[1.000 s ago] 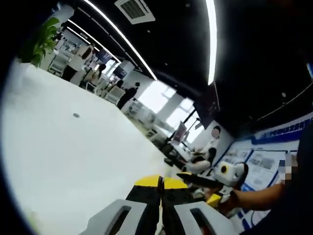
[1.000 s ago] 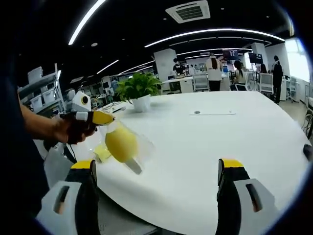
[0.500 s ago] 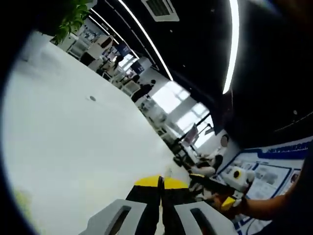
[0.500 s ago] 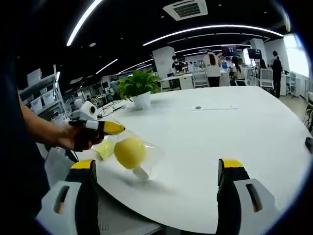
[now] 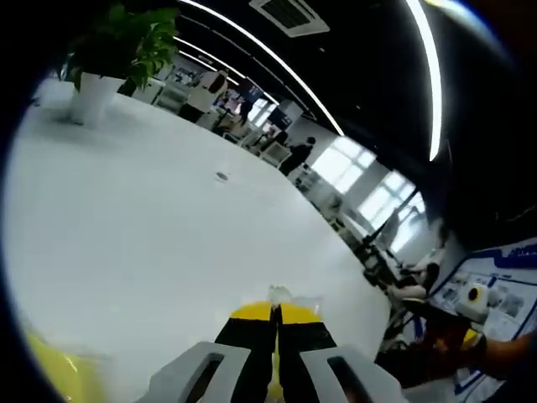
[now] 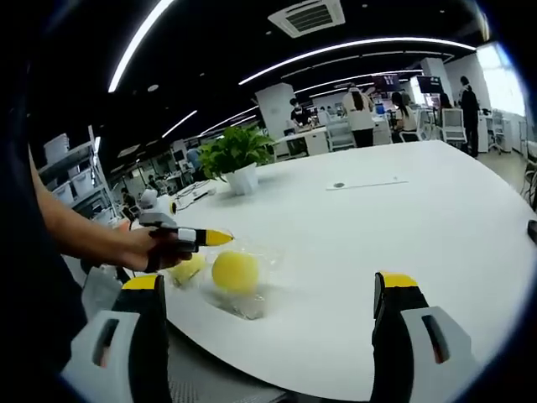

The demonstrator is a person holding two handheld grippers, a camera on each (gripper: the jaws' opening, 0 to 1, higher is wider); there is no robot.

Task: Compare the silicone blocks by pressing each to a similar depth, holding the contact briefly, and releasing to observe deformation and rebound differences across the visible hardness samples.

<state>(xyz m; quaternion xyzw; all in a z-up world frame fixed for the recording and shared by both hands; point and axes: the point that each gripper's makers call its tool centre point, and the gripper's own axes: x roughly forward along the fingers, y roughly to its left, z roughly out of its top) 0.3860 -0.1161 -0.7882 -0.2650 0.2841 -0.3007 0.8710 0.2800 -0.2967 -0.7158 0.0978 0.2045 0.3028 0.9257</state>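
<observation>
The large round white table [image 6: 403, 227] carries everything here and serves as the landmark; toward its far side stands a green leafy plant in a white pot [image 6: 237, 159], and a small dark round fitting [image 5: 221, 176] sits in the tabletop near the middle. At the table's near edge lies a clear crinkled plastic bag [image 6: 252, 290] holding a round yellow silicone sample [image 6: 235, 271], with a second, paler yellow-green silicone sample [image 6: 186, 269] just beside it on the side away from the plant's open tabletop. The left gripper [image 6: 210, 238], seen from the right gripper view with a hand [image 6: 155, 249] wrapped around it, has its yellow-tipped jaws brought together over the bag; in the left gripper view a scrap of clear plastic shows at the closed tips [image 5: 277, 312], so it appears to pinch the bag's film rather than a sample itself. The right gripper [image 6: 268, 290] stands wide open and holds nothing, its two yellow-capped jaws framing the table edge. The samples lie forward of the right gripper and toward its left jaw, close to the left gripper, so the left is much the nearer. Pressing looks not yet begun; the bag probably has to be opened or steadied first.
</observation>
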